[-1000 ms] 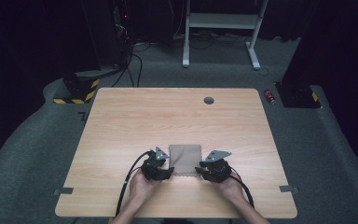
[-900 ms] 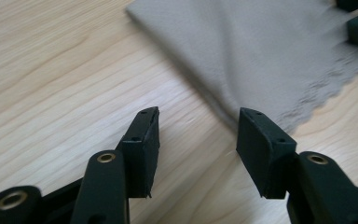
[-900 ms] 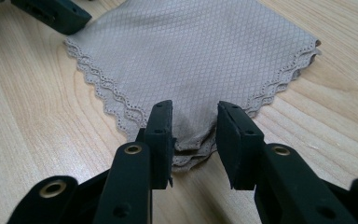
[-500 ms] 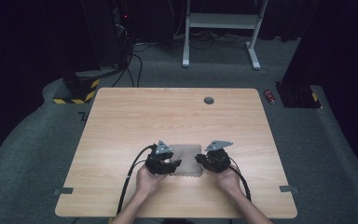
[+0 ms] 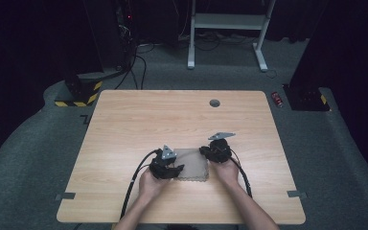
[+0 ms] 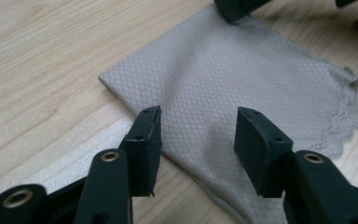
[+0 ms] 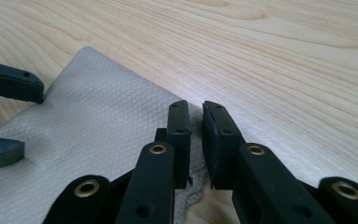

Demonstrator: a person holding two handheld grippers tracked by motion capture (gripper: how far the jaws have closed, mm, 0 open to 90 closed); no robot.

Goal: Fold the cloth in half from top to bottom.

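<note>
- Lying flat near the table's (image 5: pixel 124 120) front edge, the grey cloth (image 5: pixel 194 165) had become a narrower folded rectangle than a second before.
- The right gripper (image 7: pixel 195 140), at the cloth's right edge, had just been closing; its jaws pinched the scalloped hem.
- The left gripper (image 6: pixel 196 135) stood apart over the cloth's left edge, gripping nothing.
- Judgement: one fold looked finished, the next beginning.

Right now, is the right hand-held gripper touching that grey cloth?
Touching. In the right gripper view, the right hand-held gripper has its jaws nearly shut, having just been closing, with the scalloped edge of the grey cloth pinched between them.
</note>
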